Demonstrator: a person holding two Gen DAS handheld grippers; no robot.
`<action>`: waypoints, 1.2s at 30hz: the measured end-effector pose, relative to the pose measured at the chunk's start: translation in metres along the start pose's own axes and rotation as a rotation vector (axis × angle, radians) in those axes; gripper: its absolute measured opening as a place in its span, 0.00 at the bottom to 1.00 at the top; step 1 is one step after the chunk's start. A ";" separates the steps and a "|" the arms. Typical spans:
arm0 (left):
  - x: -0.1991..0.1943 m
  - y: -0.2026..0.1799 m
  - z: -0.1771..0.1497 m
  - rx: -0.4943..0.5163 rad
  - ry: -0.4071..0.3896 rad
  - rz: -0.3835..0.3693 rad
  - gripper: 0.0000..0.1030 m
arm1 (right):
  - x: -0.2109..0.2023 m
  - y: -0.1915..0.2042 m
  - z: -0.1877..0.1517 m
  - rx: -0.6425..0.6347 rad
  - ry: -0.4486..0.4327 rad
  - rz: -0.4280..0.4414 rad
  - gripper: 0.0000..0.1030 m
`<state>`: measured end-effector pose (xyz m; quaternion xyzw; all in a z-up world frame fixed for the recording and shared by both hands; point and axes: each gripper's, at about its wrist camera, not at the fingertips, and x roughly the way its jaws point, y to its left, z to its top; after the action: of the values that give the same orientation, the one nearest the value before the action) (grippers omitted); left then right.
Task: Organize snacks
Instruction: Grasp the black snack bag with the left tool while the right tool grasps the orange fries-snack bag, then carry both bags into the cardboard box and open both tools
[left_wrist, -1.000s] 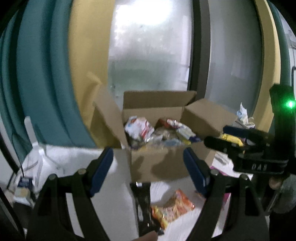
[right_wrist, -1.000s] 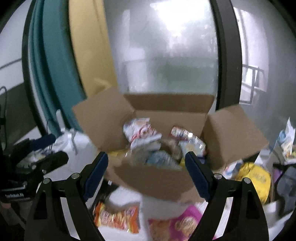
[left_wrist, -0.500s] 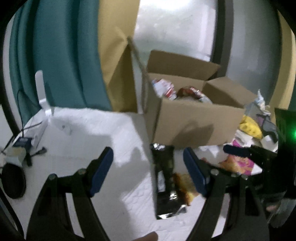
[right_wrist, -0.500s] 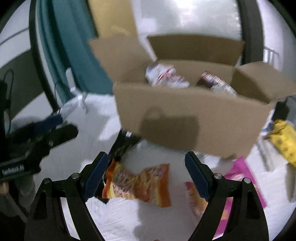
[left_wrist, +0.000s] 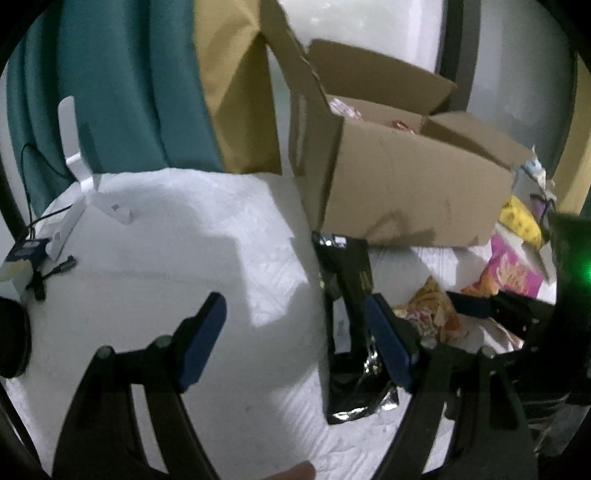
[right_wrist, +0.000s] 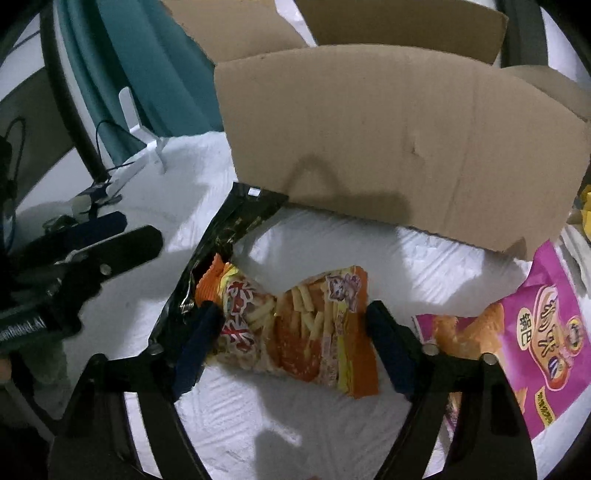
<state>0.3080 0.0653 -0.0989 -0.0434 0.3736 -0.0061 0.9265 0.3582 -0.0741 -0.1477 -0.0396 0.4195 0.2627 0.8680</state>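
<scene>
Because the orange snack packet (right_wrist: 295, 325) lies flat on the white-covered desk (right_wrist: 332, 251) directly between the two fingers of the right hand-held gripper (right_wrist: 293, 345), that packet is judged to be the item of the coming pick. Its long axis runs from one finger towards the other, roughly crosswise in the right wrist view, with the crimped ends close to each pad; a closure would therefore bear on the packet's ends, not on its flat faces. The right jaws have just been closing, with the packet between them, yet a gap shows at each pad and no pressing is visible, so they stand apart. One end of the packet rests on or against the black foil packet (right_wrist: 221, 258), which lies lengthwise away from the camera with its far end touching the foot of the cardboard box (right_wrist: 388, 147). Just beside, on the other side, lies the pink snack bag (right_wrist: 546, 332). In the left wrist view the left hand-held gripper (left_wrist: 295, 339) hangs over bare desk, jaws apart and empty, with one finger over the black foil packet's (left_wrist: 347, 295) edge. The right hand is nearer the orange packet (left_wrist: 432, 310). The box stands beyond both hands, flaps raised.
</scene>
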 end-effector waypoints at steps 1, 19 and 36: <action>0.001 -0.002 -0.001 0.004 0.004 -0.015 0.77 | -0.001 0.002 -0.002 -0.010 0.001 0.004 0.69; 0.039 -0.020 -0.011 0.076 0.165 -0.091 0.59 | -0.077 -0.045 0.004 0.126 -0.235 -0.026 0.57; -0.043 -0.047 -0.033 0.148 0.025 -0.189 0.34 | -0.119 -0.058 0.003 0.169 -0.387 -0.017 0.57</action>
<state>0.2556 0.0176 -0.0887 -0.0097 0.3779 -0.1214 0.9178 0.3283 -0.1730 -0.0656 0.0809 0.2651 0.2220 0.9348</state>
